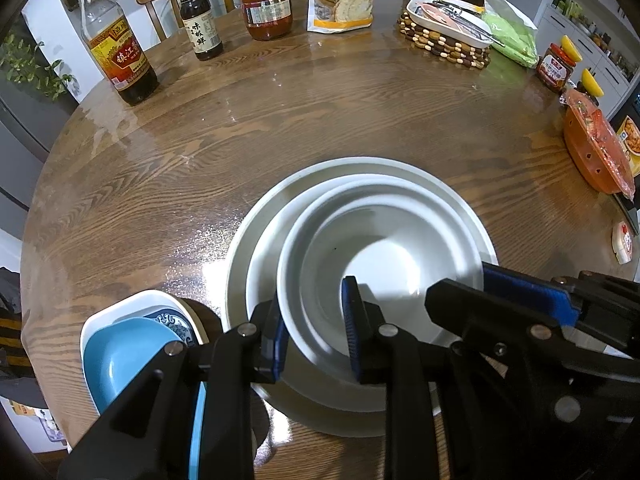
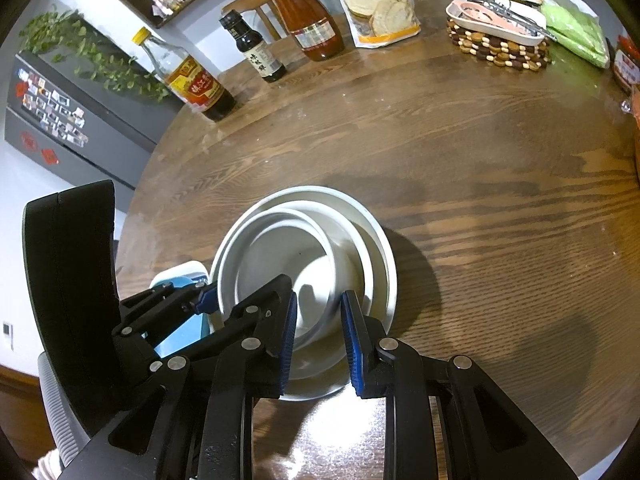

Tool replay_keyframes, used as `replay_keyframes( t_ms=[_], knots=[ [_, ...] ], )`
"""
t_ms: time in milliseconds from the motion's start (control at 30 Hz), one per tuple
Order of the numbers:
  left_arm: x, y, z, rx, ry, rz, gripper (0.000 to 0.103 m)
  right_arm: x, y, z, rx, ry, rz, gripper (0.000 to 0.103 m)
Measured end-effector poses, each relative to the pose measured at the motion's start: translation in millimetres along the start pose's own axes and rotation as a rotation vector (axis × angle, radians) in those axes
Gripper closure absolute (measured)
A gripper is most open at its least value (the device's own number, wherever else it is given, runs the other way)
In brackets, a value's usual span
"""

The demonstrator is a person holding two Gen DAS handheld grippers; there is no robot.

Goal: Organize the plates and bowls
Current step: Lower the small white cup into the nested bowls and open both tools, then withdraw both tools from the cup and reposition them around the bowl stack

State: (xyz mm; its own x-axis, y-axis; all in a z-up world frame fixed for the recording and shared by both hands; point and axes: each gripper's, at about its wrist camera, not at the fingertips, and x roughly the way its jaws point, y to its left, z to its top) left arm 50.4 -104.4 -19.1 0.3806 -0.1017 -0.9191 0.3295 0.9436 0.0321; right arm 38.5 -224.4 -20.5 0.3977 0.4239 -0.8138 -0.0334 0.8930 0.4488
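**A:** Left fingers (image 1: 354, 332), left wrist view: one pad sits outside the white bowl (image 1: 384, 248), the other inside, so its near-left wall runs between them. Grasping or loose?

**B:** Cannot tell. The wall is between the pads, but contact is not readable. The bowl sits nested in two white plates (image 1: 248, 248), just ahead of the fingers on the worktop (image 1: 320, 120).

**A:** Anything else in that view?

**B:** Right fingers (image 1: 524, 292) come in from the right, over the bowl's opposite rim. A blue dish (image 1: 120, 352), stacked in a white one, lies just left of the left fingers.

**A:** Right wrist view?

**B:** Right fingers (image 2: 354, 344) straddle the bowl's (image 2: 280, 256) near-right wall. A sliver of plate (image 2: 380, 264) shows between the rim and the outer pad. Whether they clamp it, cannot tell.

**A:** Left fingers there?

**B:** One blue pad (image 2: 206, 300) shows at the bowl's left edge, with the blue dish (image 2: 180, 336) beneath that gripper. Bare worktop (image 2: 480, 200) lies beyond.
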Motion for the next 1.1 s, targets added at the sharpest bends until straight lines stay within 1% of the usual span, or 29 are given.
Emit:
replay_keyframes(
  t_ms=[500, 633, 867, 967, 1033, 1100],
  knots=[
    [-5.5, 1.8, -0.9, 0.0, -0.014, 0.004, 0.077, -1.3, 0.8, 1.0, 0.0, -0.007, -0.002, 0.078],
    [-8.8, 1.8, -0.8, -0.003, -0.021, 0.0, 0.072, -3.7, -0.1, 2.0, 0.003, -0.013, -0.002, 0.078],
    [-12.3, 2.3, -1.3, -0.012, -0.029, -0.01, 0.069, -6.7, 0.0, 1.6, 0.009, -0.024, 0.002, 0.078],
    [-15.3, 1.7, -2.0, -0.013, -0.036, -0.022, 0.063, -8.9, -0.2, 2.0, 0.014, -0.03, 0.01, 0.078],
    [-19.3, -0.1, -2.7, -0.009, -0.045, -0.032, 0.051, -10.4, 0.9, 1.7, 0.014, -0.034, 0.013, 0.075],
    [-23.8, -2.4, -3.6, -0.001, -0.06, -0.028, 0.044, -13.3, 2.1, 1.5, 0.017, -0.041, 0.026, 0.073]
  ],
)
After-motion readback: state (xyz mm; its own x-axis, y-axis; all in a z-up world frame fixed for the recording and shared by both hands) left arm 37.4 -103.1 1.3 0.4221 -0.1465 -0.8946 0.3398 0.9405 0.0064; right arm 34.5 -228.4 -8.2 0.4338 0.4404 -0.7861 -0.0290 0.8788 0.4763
